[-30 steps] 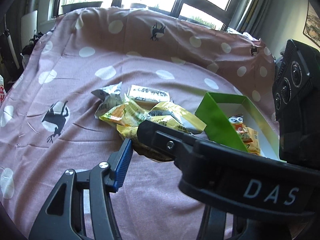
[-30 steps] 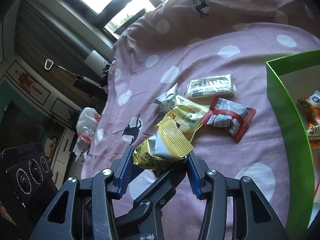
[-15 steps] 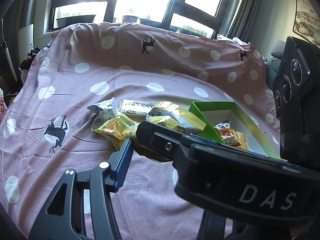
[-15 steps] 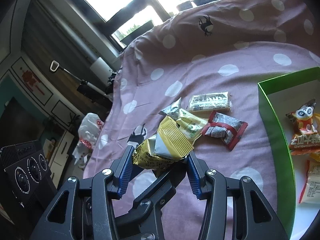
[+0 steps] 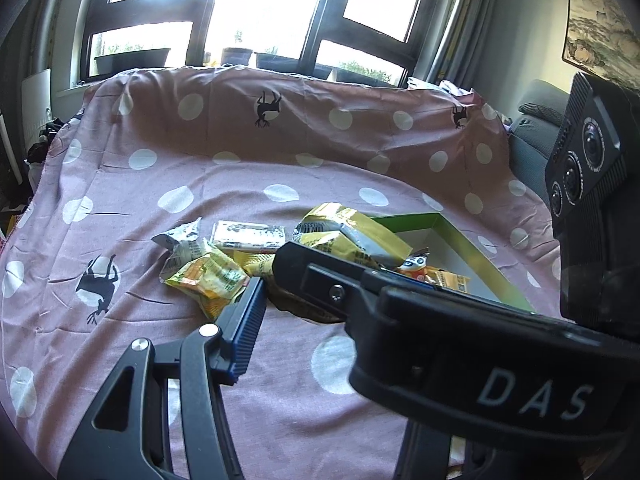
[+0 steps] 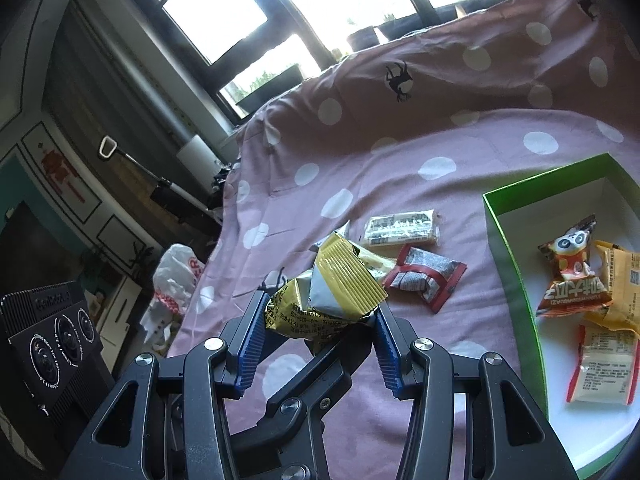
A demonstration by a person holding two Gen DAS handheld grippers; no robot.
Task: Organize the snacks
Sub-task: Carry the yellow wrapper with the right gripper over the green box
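Note:
My right gripper (image 6: 320, 320) is shut on a yellow and silver snack packet (image 6: 328, 292) and holds it above the pink dotted cloth, left of the green box (image 6: 508, 248). The box holds a panda packet (image 6: 570, 264), an orange packet (image 6: 618, 280) and a white packet (image 6: 604, 364). A red packet (image 6: 424, 276) and a white bar (image 6: 400, 228) lie on the cloth. In the left wrist view the held packet (image 5: 352, 236) and the right gripper body (image 5: 460, 340) hide my left gripper's right finger; its left fingertip (image 5: 246, 328) shows near a yellow-green packet (image 5: 208, 280).
A silver packet (image 5: 182, 240) and the white bar (image 5: 248, 236) lie left of the box rim (image 5: 480, 256). The cloth rises at the back under the windows. A white plastic bag (image 6: 176, 280) lies on the floor off the cloth's left edge.
My right gripper has lifted the yellow packet and moved it toward the green box; more of the box interior shows. The left gripper has risen and drawn back a little.

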